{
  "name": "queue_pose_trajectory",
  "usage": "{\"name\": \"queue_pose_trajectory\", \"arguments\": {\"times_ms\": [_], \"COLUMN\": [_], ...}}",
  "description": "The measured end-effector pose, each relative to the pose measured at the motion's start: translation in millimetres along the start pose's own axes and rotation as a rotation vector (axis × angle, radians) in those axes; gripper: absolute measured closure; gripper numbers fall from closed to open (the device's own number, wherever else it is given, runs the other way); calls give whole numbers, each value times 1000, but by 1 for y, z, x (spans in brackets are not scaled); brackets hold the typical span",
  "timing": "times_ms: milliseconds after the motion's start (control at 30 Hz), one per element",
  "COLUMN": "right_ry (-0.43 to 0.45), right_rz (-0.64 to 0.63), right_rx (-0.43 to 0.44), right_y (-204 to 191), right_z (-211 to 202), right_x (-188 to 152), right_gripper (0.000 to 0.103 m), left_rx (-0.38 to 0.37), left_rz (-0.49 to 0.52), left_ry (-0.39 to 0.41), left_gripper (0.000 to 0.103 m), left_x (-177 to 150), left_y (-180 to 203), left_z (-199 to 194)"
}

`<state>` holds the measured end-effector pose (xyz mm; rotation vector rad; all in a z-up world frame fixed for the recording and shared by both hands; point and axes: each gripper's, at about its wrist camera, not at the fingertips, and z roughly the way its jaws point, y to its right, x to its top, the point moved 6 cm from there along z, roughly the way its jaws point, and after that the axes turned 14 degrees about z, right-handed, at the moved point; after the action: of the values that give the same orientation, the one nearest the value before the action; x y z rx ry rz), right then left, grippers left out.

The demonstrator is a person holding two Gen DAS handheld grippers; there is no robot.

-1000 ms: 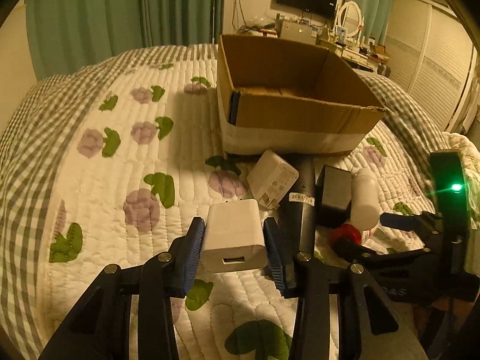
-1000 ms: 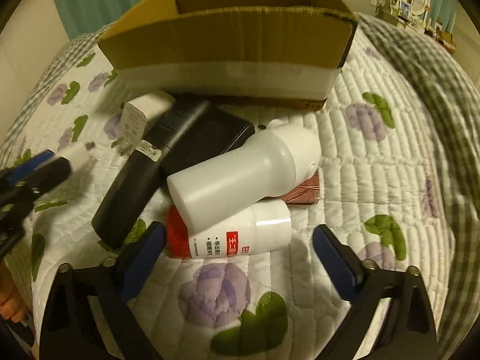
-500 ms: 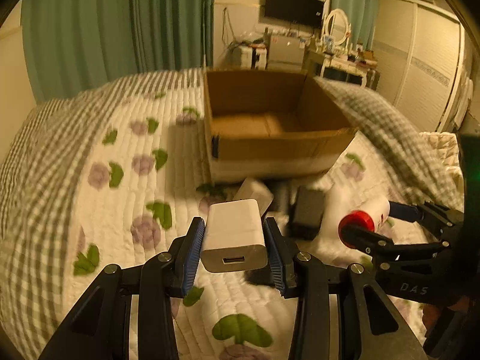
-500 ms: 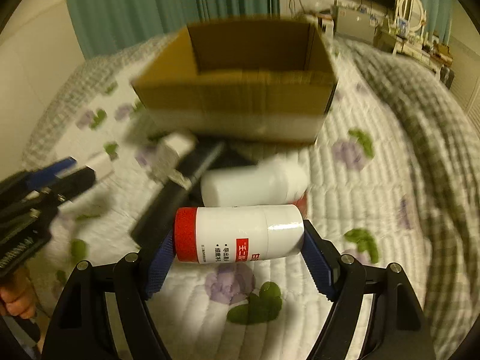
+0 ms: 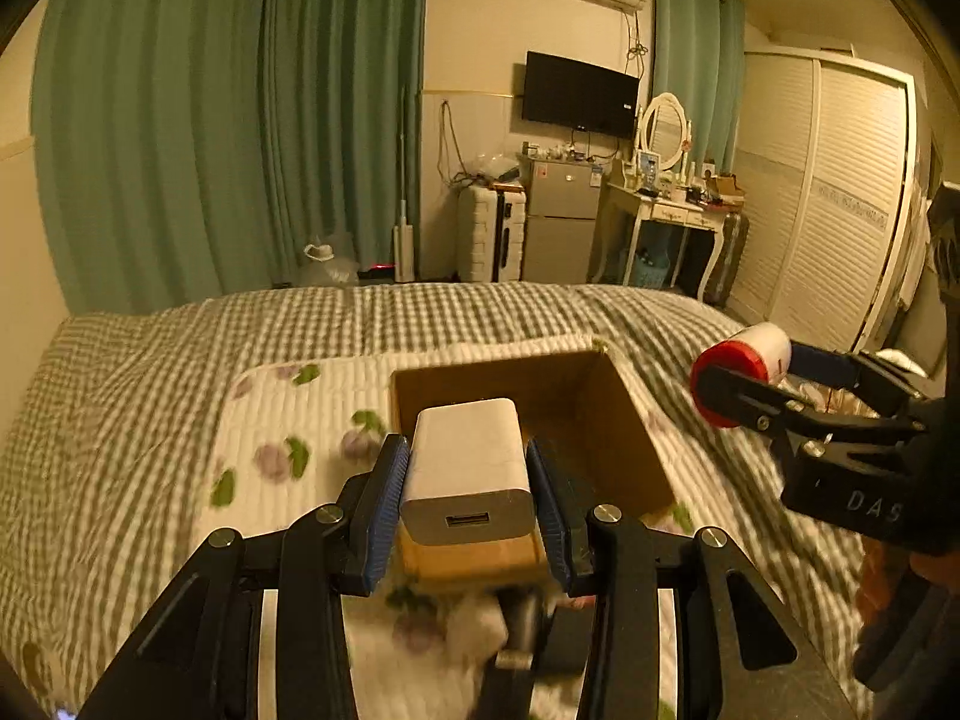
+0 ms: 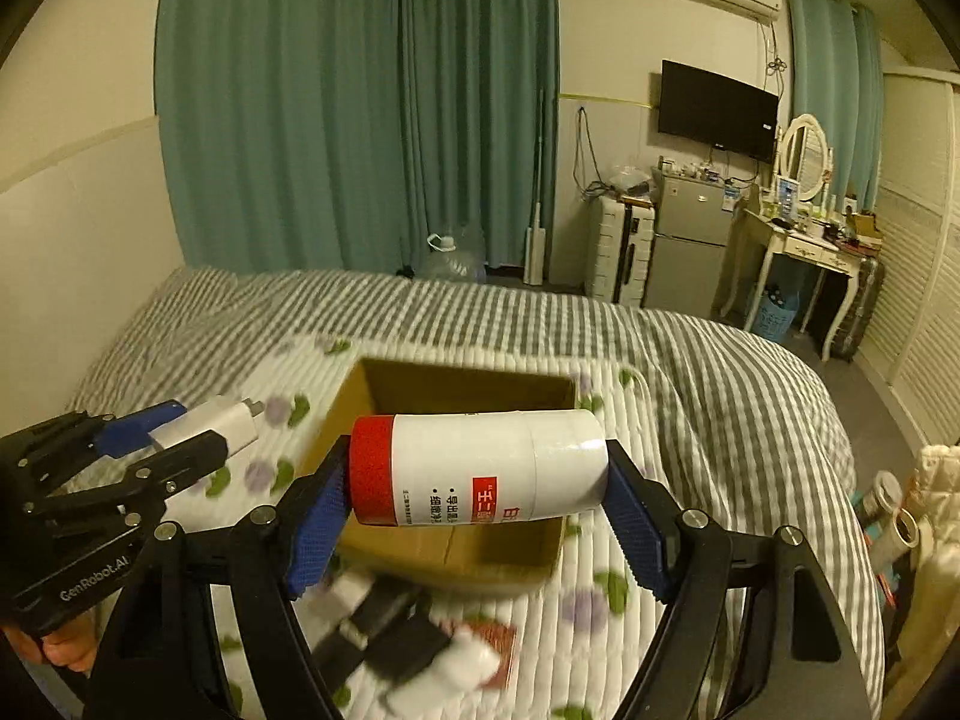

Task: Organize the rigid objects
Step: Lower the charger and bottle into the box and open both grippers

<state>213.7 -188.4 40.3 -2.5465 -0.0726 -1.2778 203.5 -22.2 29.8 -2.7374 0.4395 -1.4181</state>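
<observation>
My left gripper (image 5: pixel 468 471) is shut on a white USB charger block (image 5: pixel 465 468), held in the air before the open cardboard box (image 5: pixel 606 420) on the bed. My right gripper (image 6: pixel 480 474) is shut on a white bottle with a red cap (image 6: pixel 480 468), held sideways above the box (image 6: pixel 456 546). The bottle also shows in the left wrist view (image 5: pixel 741 363), and the charger in the right wrist view (image 6: pixel 210 426). Below, blurred leftover items lie on the quilt: black boxes (image 6: pixel 390 636) and a white bottle (image 6: pixel 456 669).
The bed has a floral quilt (image 6: pixel 606 624) over a checked cover (image 6: pixel 720 372). Beyond it stand green curtains (image 5: pixel 240 120), a small fridge (image 5: pixel 561 222), a dressing table (image 5: pixel 666 210) and a louvred wardrobe (image 5: pixel 840 198).
Both grippers have risen well above the bed and tilted up toward the box. The right gripper closed on the red-capped bottle and lifted it from the pile.
</observation>
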Motion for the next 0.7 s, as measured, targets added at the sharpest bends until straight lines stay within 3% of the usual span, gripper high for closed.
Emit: {"name": "queue_pose_trajectory", "arguments": {"times_ms": [167, 300, 433, 567, 700], "right_ry": [-31, -47, -86, -108, -94], "right_rz": [-23, -43, -22, -22, 59], "right_rx": [-14, -49, -28, -10, 14], "right_y": [7, 18, 31, 36, 46], "right_z": [51, 95, 135, 161, 174], "right_x": [20, 15, 6, -3, 2], "right_gripper": [25, 25, 25, 25, 25], "left_rx": [10, 0, -18, 12, 3], "left_rz": [4, -6, 18, 61, 60], "left_ry": [-39, -95, -123, -140, -149], "left_gripper": [62, 62, 62, 62, 60], "left_x": [5, -8, -20, -29, -31], "left_y": [-7, -4, 2, 8, 13], "left_z": [54, 99, 133, 154, 160]}}
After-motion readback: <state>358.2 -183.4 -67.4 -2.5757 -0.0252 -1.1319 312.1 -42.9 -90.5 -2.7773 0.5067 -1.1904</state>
